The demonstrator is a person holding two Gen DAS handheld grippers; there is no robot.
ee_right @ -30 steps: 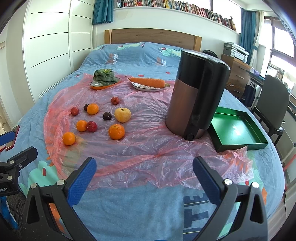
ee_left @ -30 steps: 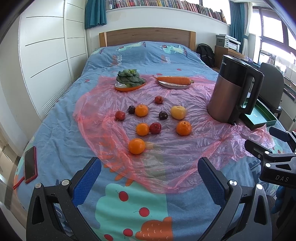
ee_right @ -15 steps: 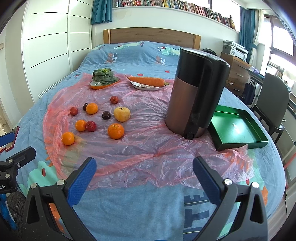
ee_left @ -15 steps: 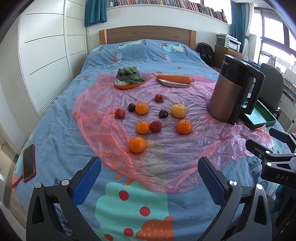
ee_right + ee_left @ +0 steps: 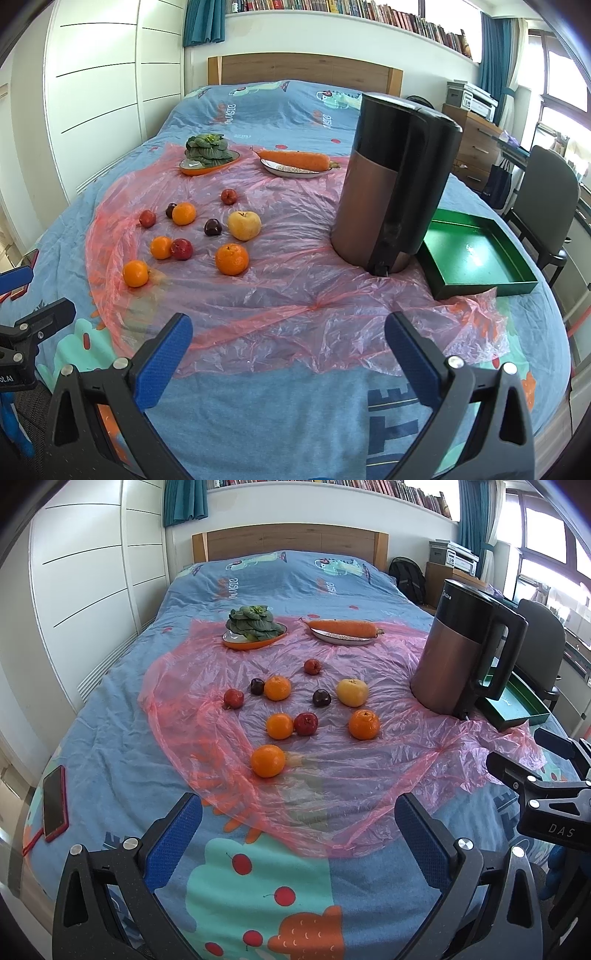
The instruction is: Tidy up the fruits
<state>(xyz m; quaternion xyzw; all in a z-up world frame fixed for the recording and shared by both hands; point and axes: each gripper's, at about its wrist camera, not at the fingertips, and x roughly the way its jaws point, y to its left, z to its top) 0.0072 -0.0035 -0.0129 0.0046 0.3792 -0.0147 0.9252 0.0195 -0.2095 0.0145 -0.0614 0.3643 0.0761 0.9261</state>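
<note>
Fruits lie loose on pink plastic over the bed, ahead of both tongs, none touched. Nearest: an orange [image 5: 268, 760], straight ahead & slightly left of the left tongs [image 5: 298, 819]. Round, so no long axis to line up w/. From the right tongs [image 5: 289, 341] that same orange [image 5: 135, 273] sits well off to the left, so left hand looks nearer. Green tray [image 5: 476, 254] is ahead-right of right tongs, just beside the kettle [image 5: 395, 177]; probably the drop spot, though that's a guess. Apple [image 5: 244, 225] & other fruit sit farther ahead. Both tongs spread wide, holding nothing, apart from the bed.
</note>
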